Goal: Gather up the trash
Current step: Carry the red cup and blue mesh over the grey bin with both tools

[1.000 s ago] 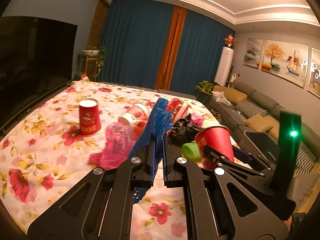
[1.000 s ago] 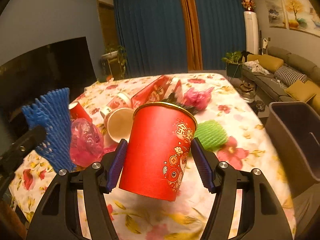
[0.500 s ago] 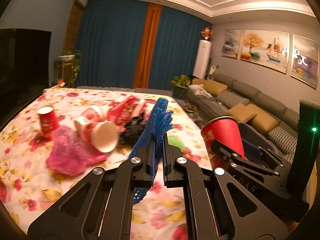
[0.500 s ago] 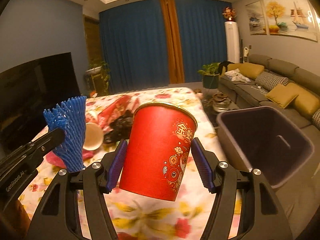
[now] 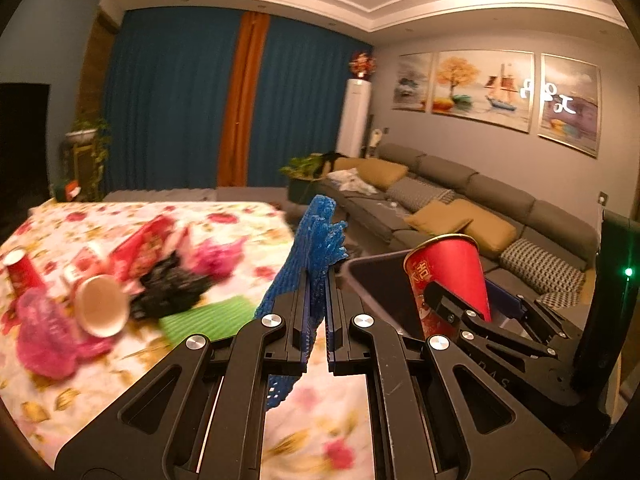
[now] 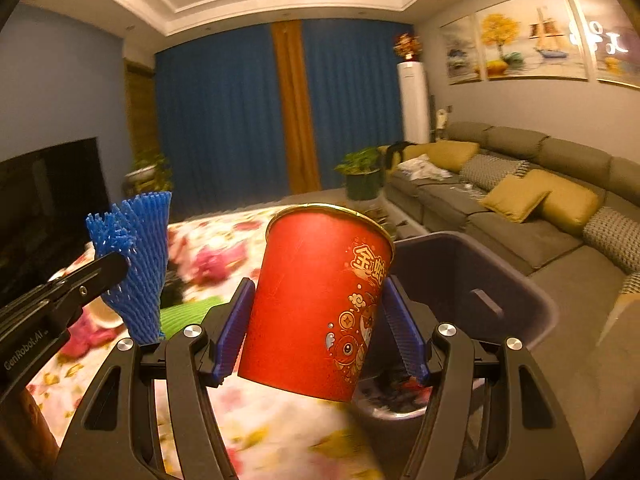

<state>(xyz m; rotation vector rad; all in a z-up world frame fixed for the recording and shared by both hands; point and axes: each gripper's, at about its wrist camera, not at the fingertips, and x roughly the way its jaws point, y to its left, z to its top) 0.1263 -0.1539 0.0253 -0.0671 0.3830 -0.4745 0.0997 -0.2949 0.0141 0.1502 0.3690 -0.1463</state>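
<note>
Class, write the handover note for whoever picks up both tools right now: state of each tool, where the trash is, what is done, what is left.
Left tool: shut on the blue foam net, held above the table edge.
Right tool: shut on the red paper cup, upright, near the bin's rim.
Dark bin: beside the table, some trash already at its bottom.
Done: both pieces lifted off the table.
Left: drop both in the bin. Then clear the floral tablecloth: green foam net, black bag, pink bag, tipped cup, standing red cup.

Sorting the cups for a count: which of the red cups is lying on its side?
The cup beside the pink plastic, pale mouth facing the camera. The small cup stands upright on the floral cloth; the big cup is in the right gripper.
</note>
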